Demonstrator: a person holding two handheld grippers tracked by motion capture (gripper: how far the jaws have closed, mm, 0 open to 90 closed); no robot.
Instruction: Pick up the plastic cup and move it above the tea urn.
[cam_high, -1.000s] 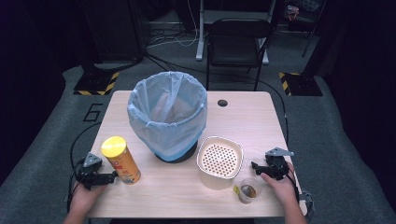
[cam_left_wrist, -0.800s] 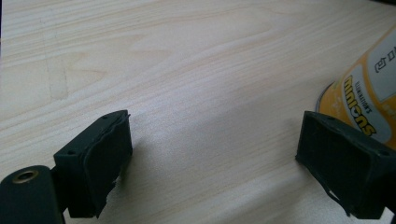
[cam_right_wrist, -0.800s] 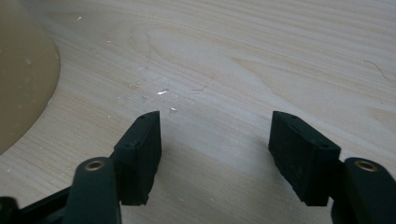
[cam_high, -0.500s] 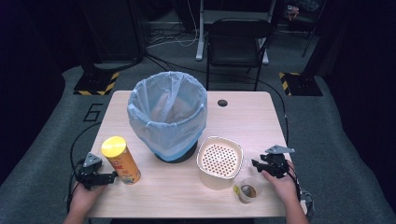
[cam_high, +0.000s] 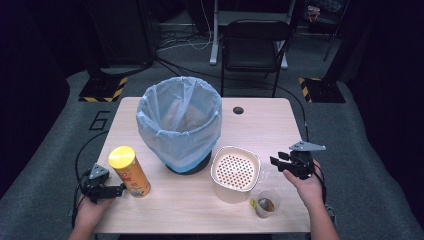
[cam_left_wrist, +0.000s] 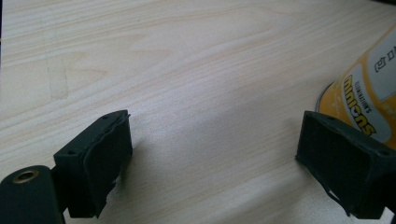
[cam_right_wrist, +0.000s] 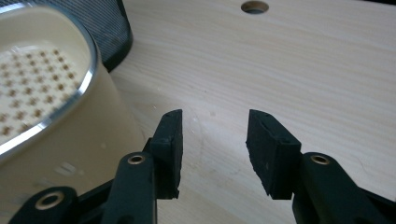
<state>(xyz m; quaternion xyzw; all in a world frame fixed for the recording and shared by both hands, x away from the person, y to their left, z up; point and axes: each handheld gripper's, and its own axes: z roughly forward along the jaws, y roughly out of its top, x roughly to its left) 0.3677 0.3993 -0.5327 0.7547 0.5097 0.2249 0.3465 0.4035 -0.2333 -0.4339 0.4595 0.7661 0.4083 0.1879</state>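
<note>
A yellow chips can stands upright near the table's left front, and its label shows at the right edge of the left gripper view. My left gripper rests just left of it, jaws wide open with bare wood between them. At the right, my right gripper hovers above the table beside a cream container with a perforated lid. Its jaws have just been closing, with nothing between them. The container's wall lies to the left of those jaws.
A black bin lined with a blue bag stands at the table's middle. A clear plastic cup with something brown inside sits near the front edge, right of centre. The table has a cable hole at the back right.
My right gripper has risen from the table and its jaws have narrowed. The left gripper and the can have not moved.
</note>
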